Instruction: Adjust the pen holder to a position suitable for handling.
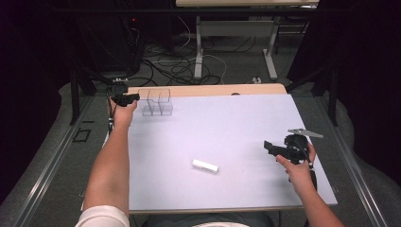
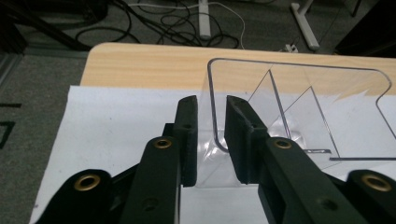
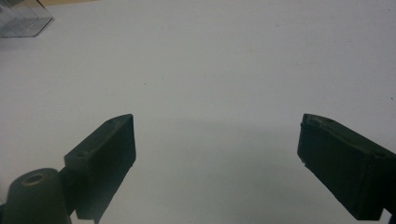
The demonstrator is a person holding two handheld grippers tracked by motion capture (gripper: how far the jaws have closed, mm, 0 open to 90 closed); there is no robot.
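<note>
Two hand-held grippers | left (image 2: 212,135) astride clear plastic organizer (image 2: 299,109) wall, gap remaining | right (image 3: 217,154) spread

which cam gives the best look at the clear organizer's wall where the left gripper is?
Left gripper view: the clear organizer is close, its wall edge between the left gripper jaws, dividers visible. The high view shows it small at the table's far-left edge; the right gripper view catches just one corner.

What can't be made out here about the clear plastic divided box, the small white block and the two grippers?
- Clear plastic divided box: left gripper view, right side cut off by the edge; contents unclear through glare.
- Left gripper: wall sits between the jaws; pad contact not discernible.
- Small white block: high view, too small to identify.
- Right gripper: open over the white table sheet.
</note>
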